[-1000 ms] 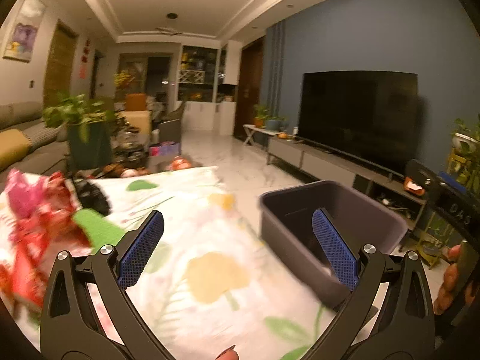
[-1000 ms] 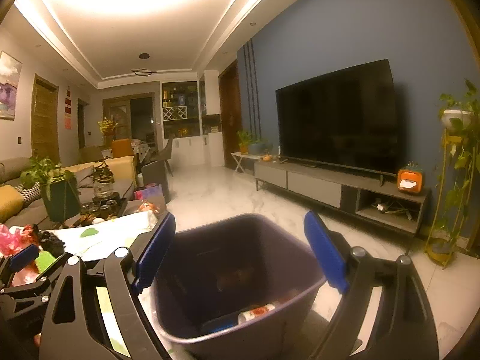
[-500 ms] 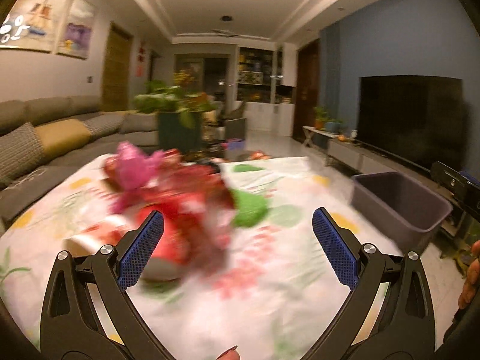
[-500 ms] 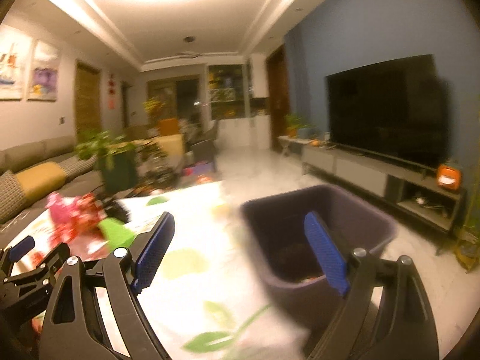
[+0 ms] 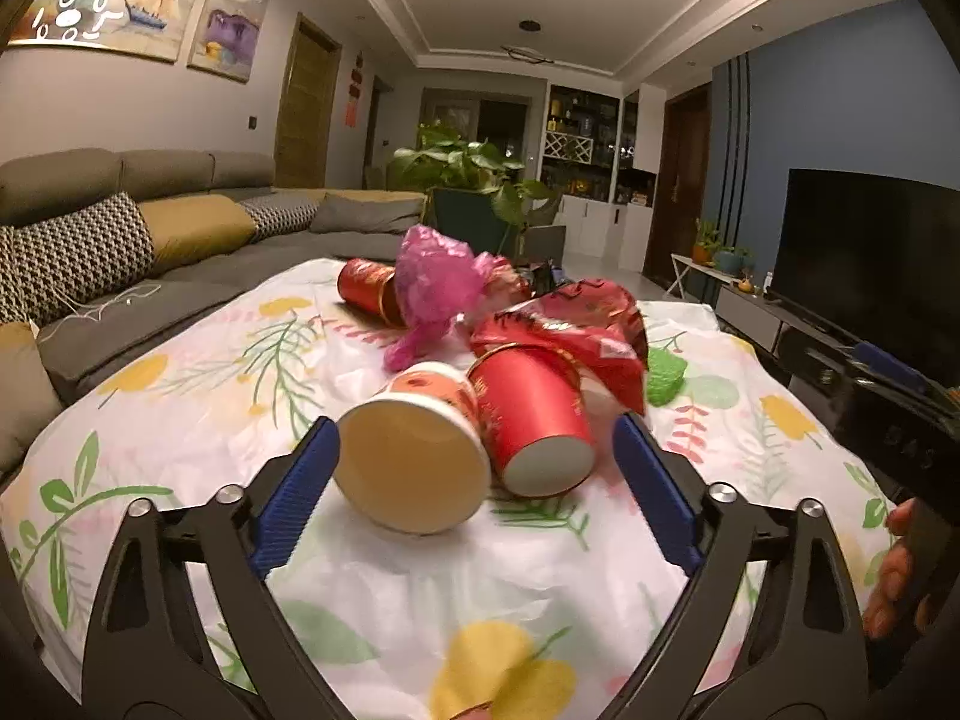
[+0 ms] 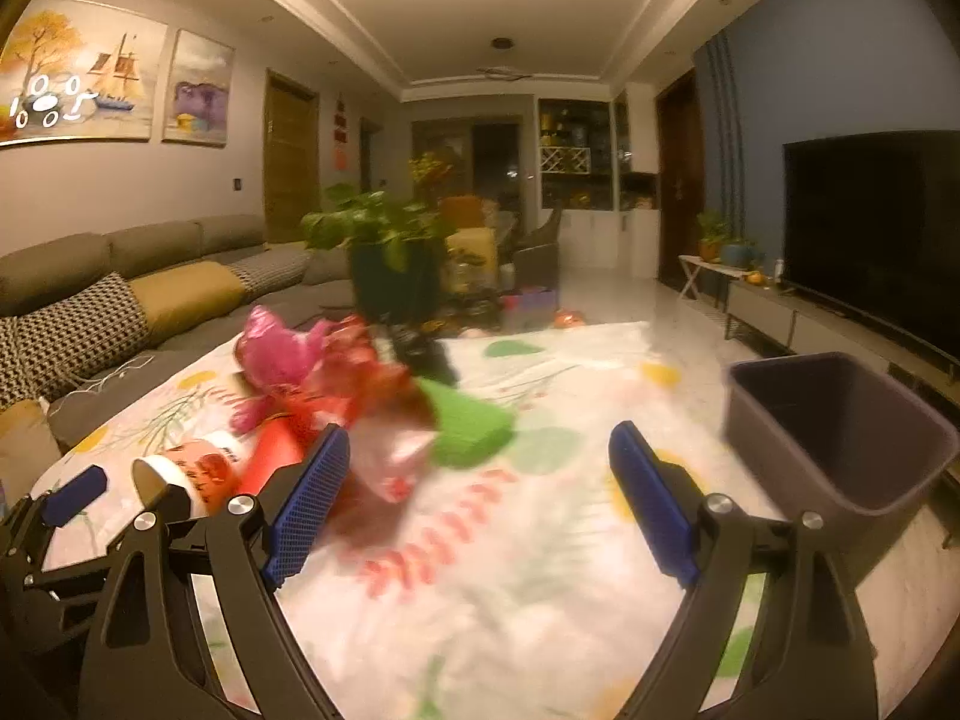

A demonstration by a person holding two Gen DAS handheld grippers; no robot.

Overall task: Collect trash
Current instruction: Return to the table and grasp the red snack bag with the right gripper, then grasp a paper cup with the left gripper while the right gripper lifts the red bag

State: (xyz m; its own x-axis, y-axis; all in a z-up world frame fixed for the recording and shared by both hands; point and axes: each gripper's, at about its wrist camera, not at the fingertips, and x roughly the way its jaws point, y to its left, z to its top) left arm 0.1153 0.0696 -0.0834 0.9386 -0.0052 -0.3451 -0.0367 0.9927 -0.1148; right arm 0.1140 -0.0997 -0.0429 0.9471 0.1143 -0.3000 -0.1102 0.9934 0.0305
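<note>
Far left in the left wrist view: grey sofa (image 5: 180,222) with a houndstooth cushion (image 5: 72,252) and a mustard one, running along the wall under two paintings. Next, a table under a floral tablecloth (image 5: 198,372), trash heaped near its middle. Nearest the lens, a white-and-red paper cup (image 5: 414,450) on its side, open mouth facing the camera, touching a red paper cup (image 5: 534,414) lying just beside it, base toward the lens. Behind those, a red cylinder-shaped pack (image 5: 366,291), a crumpled pink plastic bag (image 5: 438,294), a red foil wrapper (image 5: 576,330) and, further right, a green crumpled piece (image 5: 666,369) (material hard to tell). Left gripper (image 5: 471,483) open wide, jaws having just narrowed a little, both cups lying between the blue pads but no pad pressing on either; nothing held. At the right edge, fingers of a hand (image 5: 894,576) around a dark handle.

In the right wrist view, blurred: same pink bag (image 6: 282,348) and green piece (image 6: 468,426) left of centre, left gripper (image 6: 78,498) low at the left edge beside the white-and-red cup (image 6: 192,474). Right gripper (image 6: 480,495) open wide over bare tablecloth (image 6: 540,570), gripping nothing. Further right, an empty-looking dark grey bin (image 6: 840,438) just beside the table's edge, then a television (image 6: 876,228) on the blue wall.
</note>
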